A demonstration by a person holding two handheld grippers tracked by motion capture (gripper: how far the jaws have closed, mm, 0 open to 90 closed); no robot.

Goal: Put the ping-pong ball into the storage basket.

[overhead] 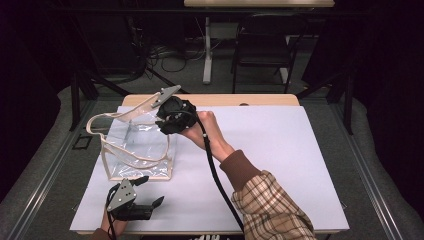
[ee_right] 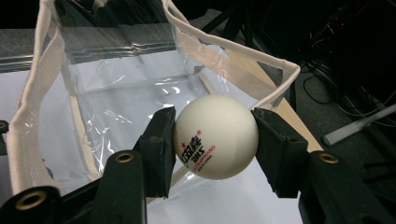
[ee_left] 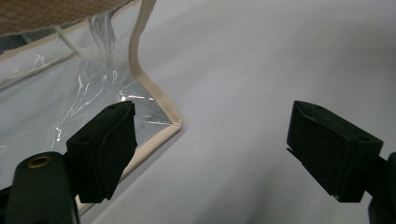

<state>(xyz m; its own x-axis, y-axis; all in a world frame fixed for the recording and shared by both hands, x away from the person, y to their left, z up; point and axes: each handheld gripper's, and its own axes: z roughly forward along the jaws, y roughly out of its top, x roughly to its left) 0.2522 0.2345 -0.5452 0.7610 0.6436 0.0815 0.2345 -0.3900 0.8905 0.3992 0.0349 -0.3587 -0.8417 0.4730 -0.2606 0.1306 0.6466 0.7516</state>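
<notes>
Near edge of the table (overhead: 280, 165), covered by a white sheet: left gripper (overhead: 150, 192) low over the sheet, jaws spread wide, nothing between them. In the left gripper view one jaw sits just in front of the bottom corner of the clear bag (ee_left: 70, 107), cream-trimmed; whether it touches is unclear. Farther in, the bag (overhead: 137, 145) stands upright on the left half of the sheet, mouth open, handles arched. Beyond it, right gripper (overhead: 167, 107) held at the bag's far upper rim. Right gripper view: jaws clamped on a white ping-pong ball (ee_right: 215, 136) with red and black print, held above the open mouth of the bag (ee_right: 116, 79).
</notes>
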